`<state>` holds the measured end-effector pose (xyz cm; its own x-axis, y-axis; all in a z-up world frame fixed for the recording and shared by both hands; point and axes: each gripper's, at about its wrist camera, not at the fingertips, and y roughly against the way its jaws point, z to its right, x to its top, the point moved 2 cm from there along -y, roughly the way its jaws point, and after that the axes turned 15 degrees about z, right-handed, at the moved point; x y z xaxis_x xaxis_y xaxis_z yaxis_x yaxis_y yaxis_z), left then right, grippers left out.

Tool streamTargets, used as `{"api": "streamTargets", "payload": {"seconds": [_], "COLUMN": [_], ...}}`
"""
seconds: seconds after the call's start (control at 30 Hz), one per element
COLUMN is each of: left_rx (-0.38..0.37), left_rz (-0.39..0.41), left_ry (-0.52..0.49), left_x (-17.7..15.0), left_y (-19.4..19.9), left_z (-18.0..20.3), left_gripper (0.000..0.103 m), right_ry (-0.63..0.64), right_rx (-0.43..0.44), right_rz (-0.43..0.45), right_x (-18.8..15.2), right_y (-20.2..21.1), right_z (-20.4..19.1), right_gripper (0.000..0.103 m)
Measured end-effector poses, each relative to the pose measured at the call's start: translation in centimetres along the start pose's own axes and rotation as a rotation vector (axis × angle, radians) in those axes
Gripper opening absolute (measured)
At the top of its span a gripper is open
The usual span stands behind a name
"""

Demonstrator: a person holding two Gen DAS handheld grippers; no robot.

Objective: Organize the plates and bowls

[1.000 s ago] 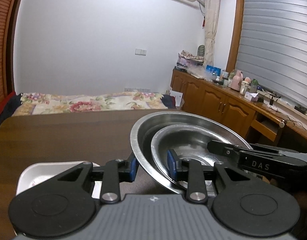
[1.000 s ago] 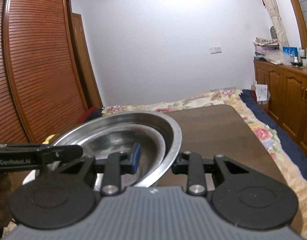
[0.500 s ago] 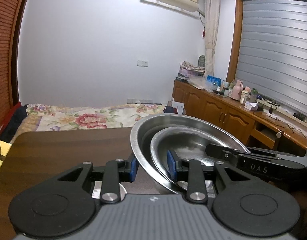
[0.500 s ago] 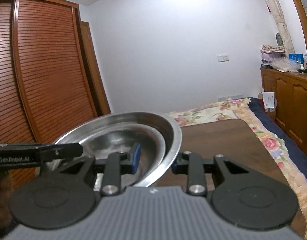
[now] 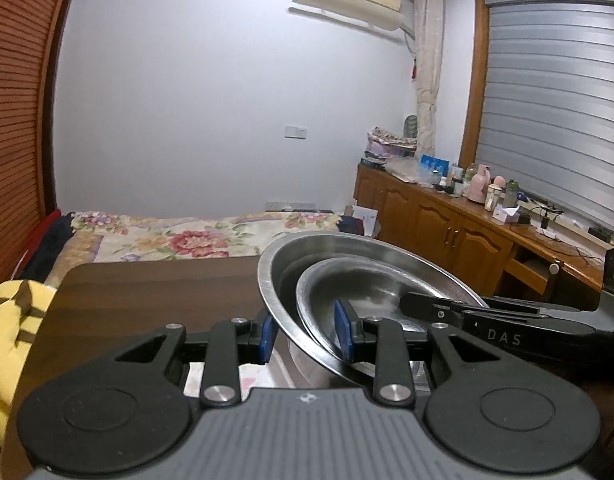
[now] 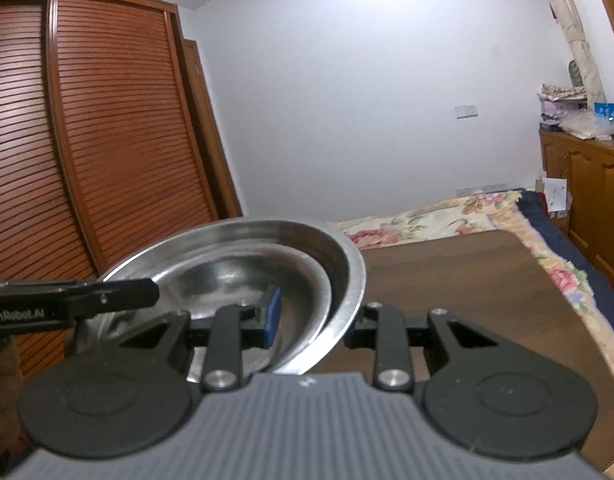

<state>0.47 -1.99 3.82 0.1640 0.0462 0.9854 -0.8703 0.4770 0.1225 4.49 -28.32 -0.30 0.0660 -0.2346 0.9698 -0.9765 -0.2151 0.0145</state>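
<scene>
Left wrist view shows the left claw (image 5: 307, 334) pinching the near rims of two nested steel bowls, the large bowl (image 5: 307, 256) and the small bowl (image 5: 359, 284) inside it, held above the brown table (image 5: 147, 292). Right wrist view shows the right claw (image 6: 313, 322) pinching the opposite rims of the pair, with a floral bed (image 6: 447, 216) beyond.

Left tool (image 5: 307, 338) clamps the rims of 2 nested steel bowls (image 5: 347, 280) above the table (image 5: 155, 296).
</scene>
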Motion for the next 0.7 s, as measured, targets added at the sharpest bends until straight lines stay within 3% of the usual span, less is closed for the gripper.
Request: {"api": "streamTargets", "payload": {"seconds": [0.3,0.7], "left_rx": [0.062,0.11], "left_rz": [-0.015,-0.063], "left_ry": [0.028,0.084], "left_x": [-1.2,-4.1], "left_y": [1.4,-0.6], "left_z": [-3.0,-7.3], "left_gripper": [0.032,0.032], "right_ry": [0.033,0.119], "right_rx": [0.055,0.114], "right_rz": [-0.028,-0.095], "right_x": [-0.7,-3.4], "right_y": [-0.8,-3.4], "right_z": [-2.5,-4.2], "right_gripper": [0.032,0.032]}}
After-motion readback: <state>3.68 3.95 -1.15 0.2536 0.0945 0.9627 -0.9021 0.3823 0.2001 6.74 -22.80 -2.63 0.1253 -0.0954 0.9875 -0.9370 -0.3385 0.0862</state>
